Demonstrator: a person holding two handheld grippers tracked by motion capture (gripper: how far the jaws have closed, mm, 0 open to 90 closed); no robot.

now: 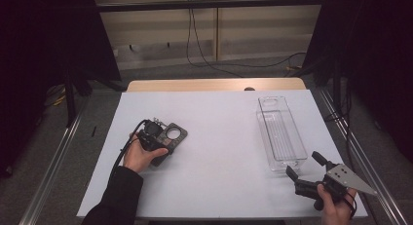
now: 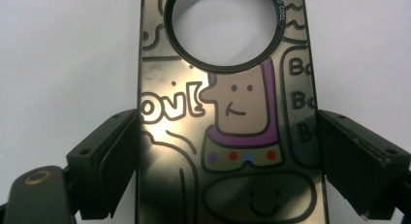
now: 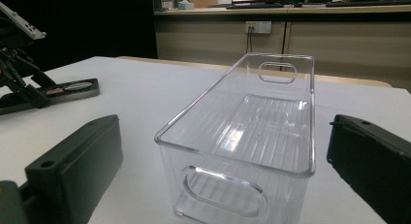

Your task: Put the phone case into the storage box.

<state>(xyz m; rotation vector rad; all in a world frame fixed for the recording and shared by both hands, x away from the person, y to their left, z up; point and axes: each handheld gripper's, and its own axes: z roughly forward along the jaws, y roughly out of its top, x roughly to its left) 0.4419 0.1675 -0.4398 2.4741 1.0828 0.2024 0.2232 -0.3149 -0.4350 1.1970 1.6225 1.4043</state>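
While the left gripper (image 2: 228, 151) clamps a dark cartoon-printed plate (image 2: 228, 136), ring hole (image 2: 224, 25) at its far-right end, the right gripper (image 1: 304, 167) hangs released.

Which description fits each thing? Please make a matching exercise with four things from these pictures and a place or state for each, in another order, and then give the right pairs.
Things:
1. phone case
2. clear bin
3. left gripper
4. right gripper

Descriptions:
A. empty, on the right part of the white table
B. jaws wide open, just before the near end of the bin
C. dark and flat, with cartoon drawings and a round hole
D. jaws closed against the two long edges of the case

Pairs: 1-C, 2-A, 3-D, 4-B
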